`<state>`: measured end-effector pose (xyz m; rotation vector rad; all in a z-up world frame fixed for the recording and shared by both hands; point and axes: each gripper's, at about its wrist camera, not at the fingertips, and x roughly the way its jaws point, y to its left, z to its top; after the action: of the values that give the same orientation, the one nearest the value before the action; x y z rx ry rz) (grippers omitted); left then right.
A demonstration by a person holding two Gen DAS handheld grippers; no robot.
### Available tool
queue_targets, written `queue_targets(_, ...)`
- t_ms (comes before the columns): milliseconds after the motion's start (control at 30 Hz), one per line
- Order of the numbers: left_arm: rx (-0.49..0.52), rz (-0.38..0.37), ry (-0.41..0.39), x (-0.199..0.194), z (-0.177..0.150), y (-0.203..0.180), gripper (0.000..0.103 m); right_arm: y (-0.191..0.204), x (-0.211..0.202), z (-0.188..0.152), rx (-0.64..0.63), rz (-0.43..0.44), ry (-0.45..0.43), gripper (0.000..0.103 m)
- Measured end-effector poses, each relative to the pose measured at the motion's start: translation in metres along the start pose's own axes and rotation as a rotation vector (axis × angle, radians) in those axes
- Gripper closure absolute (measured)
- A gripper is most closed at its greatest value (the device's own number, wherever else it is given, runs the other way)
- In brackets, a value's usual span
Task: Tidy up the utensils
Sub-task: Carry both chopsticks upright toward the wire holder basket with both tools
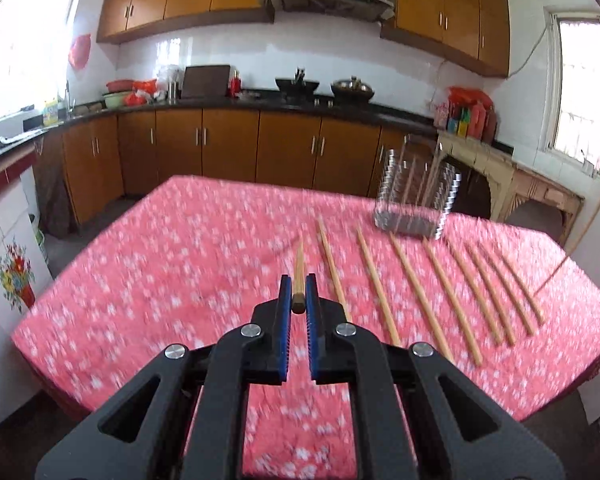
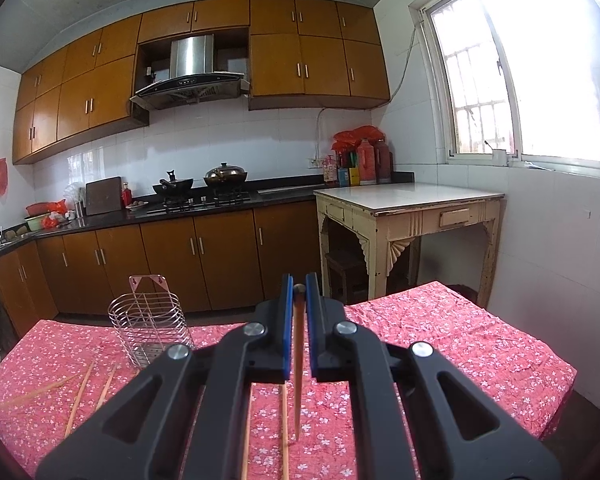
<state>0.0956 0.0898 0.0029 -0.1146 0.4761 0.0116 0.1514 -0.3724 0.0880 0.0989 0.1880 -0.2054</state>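
Now left hand-held gripper [image 1: 299,294] clamping a chopstick [image 1: 299,268], right hand-held gripper [image 2: 299,294] clamping another chopstick [image 2: 298,344]

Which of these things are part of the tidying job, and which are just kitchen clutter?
Part of the job:
left gripper, holding one chopstick
right gripper, holding another chopstick
loose chopsticks
wire holder

Just lying about:
wok
lidded pan
thermos flasks

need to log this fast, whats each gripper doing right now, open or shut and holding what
Left gripper: shut on a chopstick, gripped at its thick end.
Right gripper: shut on a chopstick, gripped at its thick end, tip hanging down.
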Motion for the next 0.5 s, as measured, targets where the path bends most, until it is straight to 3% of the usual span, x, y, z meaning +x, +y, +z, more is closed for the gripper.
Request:
queue_targets(233, 0.046, -0.012, -0.081, -0.005, 0.058, 0.001, 0.096, 0.003, 0.001, 0.002, -0.012, 0.008, -0.005, 0.096)
queue_targets(500, 0.087, -0.041, -0.094, 0.015, 0.106, -0.009, 0.096, 0.015, 0.009, 0.009, -0.031, 0.029, -0.011, 0.096)
